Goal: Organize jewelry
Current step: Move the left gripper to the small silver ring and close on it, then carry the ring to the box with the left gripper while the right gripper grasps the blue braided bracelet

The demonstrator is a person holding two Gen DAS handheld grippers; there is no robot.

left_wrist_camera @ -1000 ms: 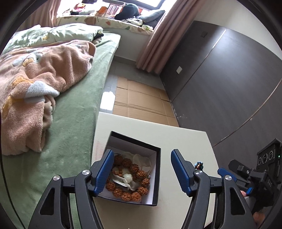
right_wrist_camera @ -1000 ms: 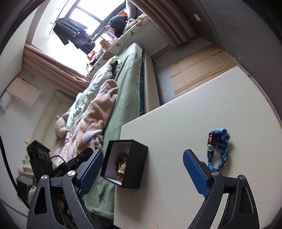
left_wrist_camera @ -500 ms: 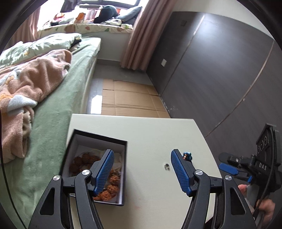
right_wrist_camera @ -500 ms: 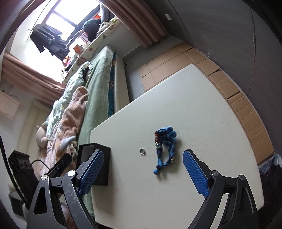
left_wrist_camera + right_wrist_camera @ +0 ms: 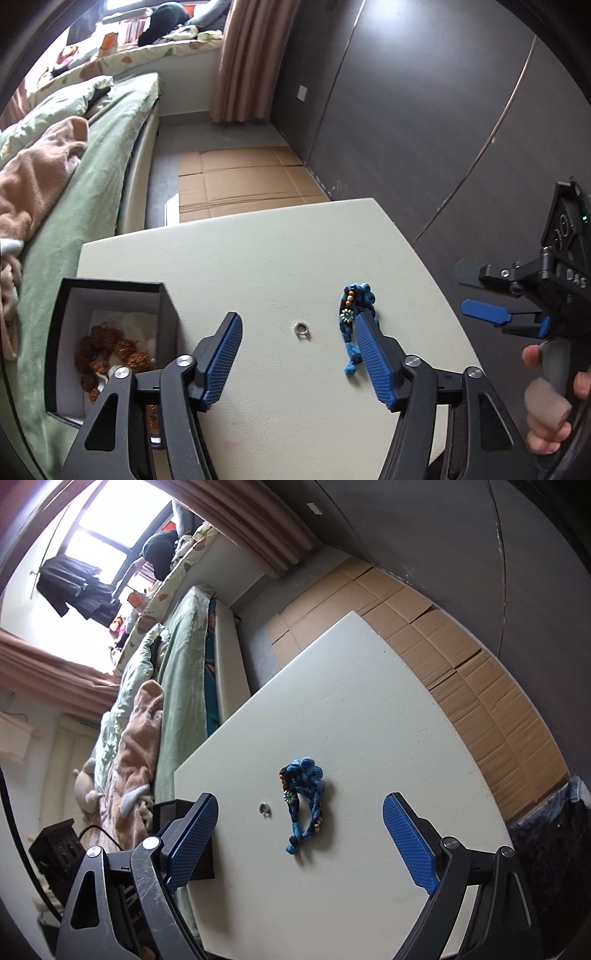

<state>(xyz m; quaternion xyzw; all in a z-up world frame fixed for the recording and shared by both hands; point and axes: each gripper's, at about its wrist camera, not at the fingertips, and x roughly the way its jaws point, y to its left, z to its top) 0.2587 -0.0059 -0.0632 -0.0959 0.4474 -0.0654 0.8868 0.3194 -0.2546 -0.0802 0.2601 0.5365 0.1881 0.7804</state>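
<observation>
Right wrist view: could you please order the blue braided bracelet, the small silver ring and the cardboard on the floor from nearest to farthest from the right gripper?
1. Blue braided bracelet: on the table, ahead of the open right gripper, between its fingers.
2. Small silver ring: just left of the bracelet; these two are nearly too close to call.
3. Cardboard: on the floor beyond the table's far edge.

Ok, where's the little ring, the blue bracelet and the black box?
ring [image 5: 302,329], left wrist view, on its metal band.
blue bracelet [image 5: 309,775], right wrist view, on the knotted top end.
black box [image 5: 168,306], left wrist view, on its dark outer wall.
</observation>
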